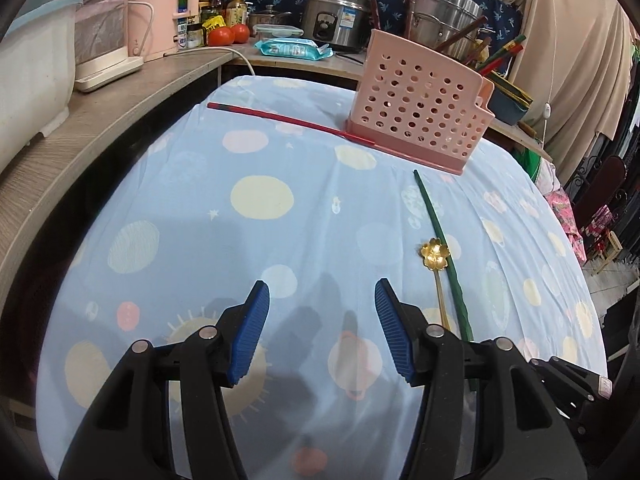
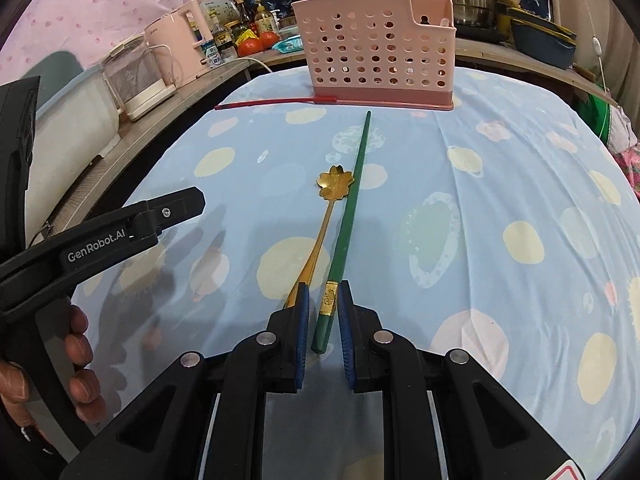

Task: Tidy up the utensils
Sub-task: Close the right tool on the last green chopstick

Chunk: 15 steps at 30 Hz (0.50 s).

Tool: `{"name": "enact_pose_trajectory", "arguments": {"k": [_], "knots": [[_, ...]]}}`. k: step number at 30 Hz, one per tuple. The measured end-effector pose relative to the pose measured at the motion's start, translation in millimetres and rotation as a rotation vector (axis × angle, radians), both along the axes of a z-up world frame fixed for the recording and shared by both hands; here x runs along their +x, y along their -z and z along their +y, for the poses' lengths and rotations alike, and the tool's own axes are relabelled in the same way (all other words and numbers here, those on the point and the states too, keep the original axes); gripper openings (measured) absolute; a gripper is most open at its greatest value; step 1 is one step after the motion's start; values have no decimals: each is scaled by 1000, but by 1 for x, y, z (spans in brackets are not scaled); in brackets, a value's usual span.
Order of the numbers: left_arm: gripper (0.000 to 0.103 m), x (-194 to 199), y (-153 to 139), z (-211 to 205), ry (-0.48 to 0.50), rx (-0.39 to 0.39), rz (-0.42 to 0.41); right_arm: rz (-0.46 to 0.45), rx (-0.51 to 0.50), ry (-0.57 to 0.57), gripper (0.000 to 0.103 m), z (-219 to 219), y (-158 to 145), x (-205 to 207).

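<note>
Table under blue dotted cloth [image 2: 500, 168]. On it: pink perforated holder [image 2: 380, 48], 1 red chopstick [image 2: 276, 103] touching its base. 1 green chopstick [image 2: 348, 216] lies beside gold flower spoon [image 2: 326, 204].

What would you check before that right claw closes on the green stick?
1. Green chopstick lies between the right claw pads: ok.
2. Pads touching it: cannot tell.
3. Gold spoon handle outside the claw: not ok, it runs under the left pad.
4. Pink holder upright, top open: ok.
5. Left claw open, holding nothing: ok.
6. Red chopstick away from the grasp: ok.
</note>
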<state>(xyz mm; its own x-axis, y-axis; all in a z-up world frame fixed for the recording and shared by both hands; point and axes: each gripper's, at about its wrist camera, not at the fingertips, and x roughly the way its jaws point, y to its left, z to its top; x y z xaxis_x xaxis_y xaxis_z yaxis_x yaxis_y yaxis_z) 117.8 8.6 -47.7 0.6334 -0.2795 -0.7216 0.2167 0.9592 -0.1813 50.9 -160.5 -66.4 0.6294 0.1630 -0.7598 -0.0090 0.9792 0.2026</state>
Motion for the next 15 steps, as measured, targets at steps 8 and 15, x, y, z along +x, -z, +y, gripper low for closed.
{"name": "enact_pose_trajectory", "arguments": {"k": [8,15], "knots": [[52,-3,4,-10,26,5,10,12,-11,12,12,-4,5,4],[52,0,5,-8,17,7,14,7,-22,20,9,-5,6,10]]}}
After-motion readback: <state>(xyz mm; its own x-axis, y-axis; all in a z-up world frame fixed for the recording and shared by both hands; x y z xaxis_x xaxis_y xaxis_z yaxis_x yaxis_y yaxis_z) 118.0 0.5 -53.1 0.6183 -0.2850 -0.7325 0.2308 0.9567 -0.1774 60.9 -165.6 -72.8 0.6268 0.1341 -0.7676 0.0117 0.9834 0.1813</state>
